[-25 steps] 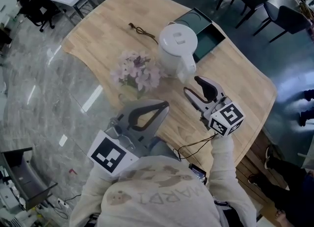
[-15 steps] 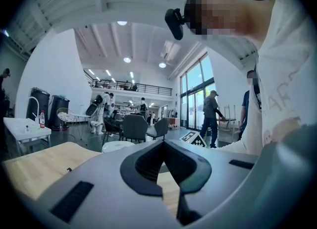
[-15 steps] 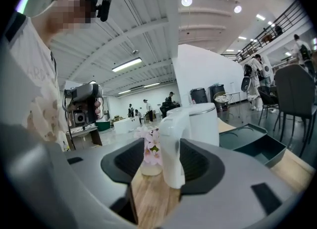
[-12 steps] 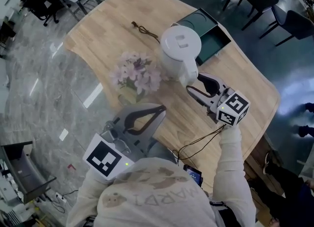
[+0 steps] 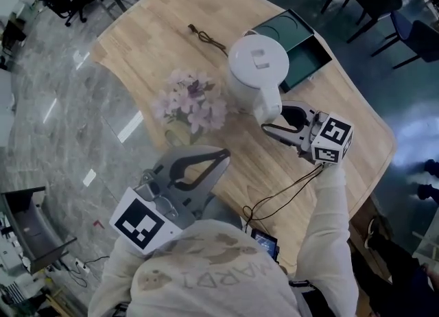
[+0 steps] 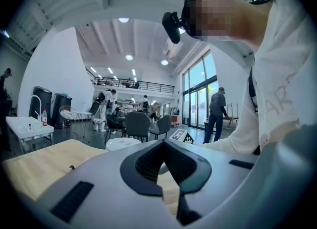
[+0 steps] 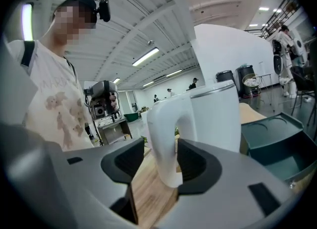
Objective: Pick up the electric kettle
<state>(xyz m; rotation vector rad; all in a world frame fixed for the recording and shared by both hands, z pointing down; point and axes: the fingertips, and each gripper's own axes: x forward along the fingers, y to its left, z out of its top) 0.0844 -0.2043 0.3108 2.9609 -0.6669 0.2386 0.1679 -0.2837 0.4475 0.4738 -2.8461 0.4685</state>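
Note:
The white electric kettle (image 5: pixel 255 68) stands upright on the wooden table (image 5: pixel 147 31), its handle (image 5: pixel 269 108) pointing toward me. My right gripper (image 5: pixel 274 119) is open with one jaw on each side of that handle. In the right gripper view the handle (image 7: pixel 166 134) fills the space between the dark pads (image 7: pixel 126 161), with a narrow gap showing on the left side. My left gripper (image 5: pixel 221 154) hangs near my body, below the flowers, shut on nothing. Beyond its closed jaws (image 6: pixel 163 143) the kettle's lid (image 6: pixel 123 144) shows.
A bunch of pale pink flowers (image 5: pixel 192 99) stands just left of the kettle. A dark green open box (image 5: pixel 303 55) lies behind it on the right. A thin black cord (image 5: pixel 206 37) lies on the table further back. A cable (image 5: pixel 281 195) trails from the right gripper.
My right gripper has moved forward to the kettle, and its jaws now stand around the handle. The left gripper has stayed in much the same place.

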